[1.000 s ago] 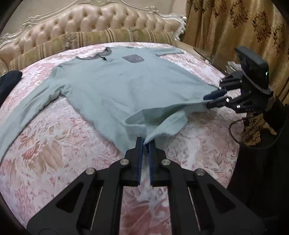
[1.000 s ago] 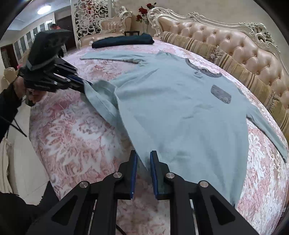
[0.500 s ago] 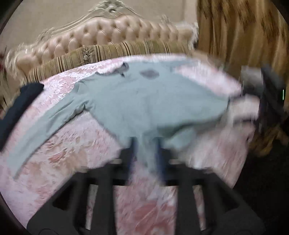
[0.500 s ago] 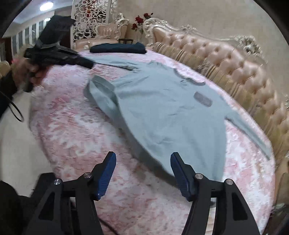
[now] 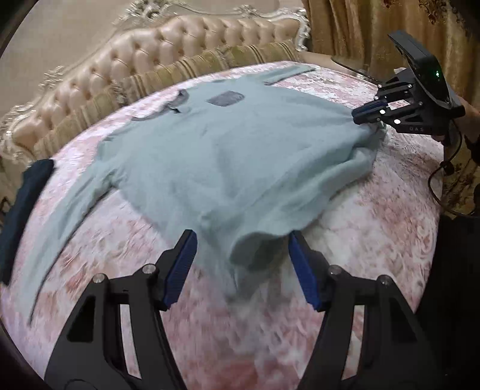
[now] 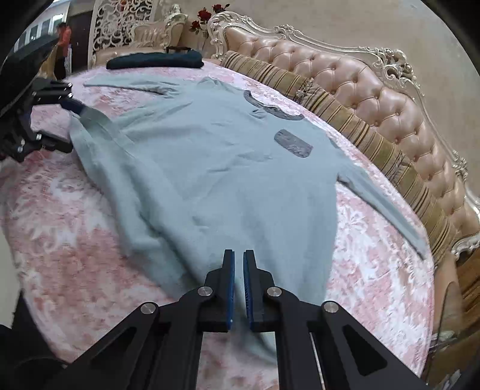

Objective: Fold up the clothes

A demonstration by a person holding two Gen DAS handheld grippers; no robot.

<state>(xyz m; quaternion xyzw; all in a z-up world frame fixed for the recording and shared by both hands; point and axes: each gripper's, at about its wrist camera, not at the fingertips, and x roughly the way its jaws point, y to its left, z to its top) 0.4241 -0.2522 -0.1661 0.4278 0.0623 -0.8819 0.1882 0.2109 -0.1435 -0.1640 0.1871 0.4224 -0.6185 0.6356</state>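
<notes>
A pale blue-grey long-sleeved sweater (image 5: 225, 144) (image 6: 225, 168) lies spread face up on the pink floral bedspread (image 5: 270, 336) (image 6: 60, 228), collar toward the headboard. In the left wrist view my left gripper (image 5: 243, 267) is open, and a rumpled hem corner of the sweater rests loosely between its blue pads. My right gripper (image 6: 237, 270) is shut on the sweater's hem at the other corner. The left wrist view shows the right gripper (image 5: 364, 115) at the far right, pinching bunched cloth. The left gripper (image 6: 69, 126) appears at the left edge of the right wrist view, jaws apart.
A dark folded garment (image 5: 21, 204) (image 6: 156, 60) lies at the bed's far side. A tufted headboard (image 5: 180, 45) (image 6: 375, 99) and striped bolster (image 5: 180, 75) line the back. Gold curtains (image 5: 375, 24) hang right. A black cable (image 5: 435, 186) trails from the right gripper. A person (image 6: 63, 33) stands far off.
My left gripper has opened and let go of the hem corner, which has dropped between its fingers. My right gripper was open half a second ago and is now shut on the hem.
</notes>
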